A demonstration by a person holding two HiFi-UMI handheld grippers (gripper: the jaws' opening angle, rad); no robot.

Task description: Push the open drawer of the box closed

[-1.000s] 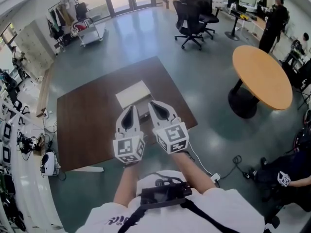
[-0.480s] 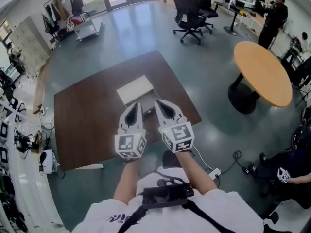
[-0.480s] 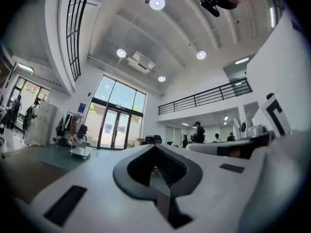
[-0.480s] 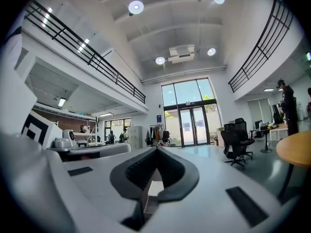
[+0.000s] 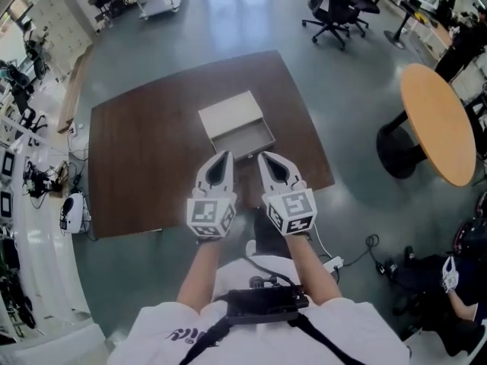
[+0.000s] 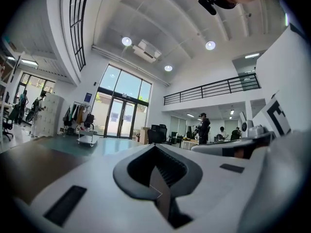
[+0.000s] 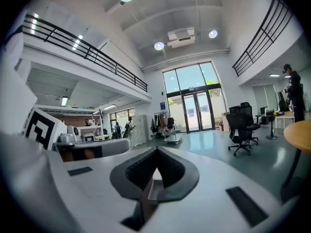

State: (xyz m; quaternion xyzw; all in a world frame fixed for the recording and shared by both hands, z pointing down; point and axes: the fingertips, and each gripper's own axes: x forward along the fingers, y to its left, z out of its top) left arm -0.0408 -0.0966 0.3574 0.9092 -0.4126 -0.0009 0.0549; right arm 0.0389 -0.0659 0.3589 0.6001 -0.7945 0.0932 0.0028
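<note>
A pale, flat-topped box (image 5: 230,112) sits near the middle of a dark brown bench (image 5: 144,158). Its drawer (image 5: 245,141) is pulled open toward the person, showing a grey interior. Just before the drawer's front, two hand-held tools point at it side by side. The left tool (image 5: 226,158) has its jaws pressed together and holds nothing. The right tool (image 5: 266,158) is likewise fully closed and empty. Whether either tip touches the drawer is unclear. A round wooden table (image 5: 437,120) stands well to the right, with office chairs (image 5: 335,10) beyond.
</note>
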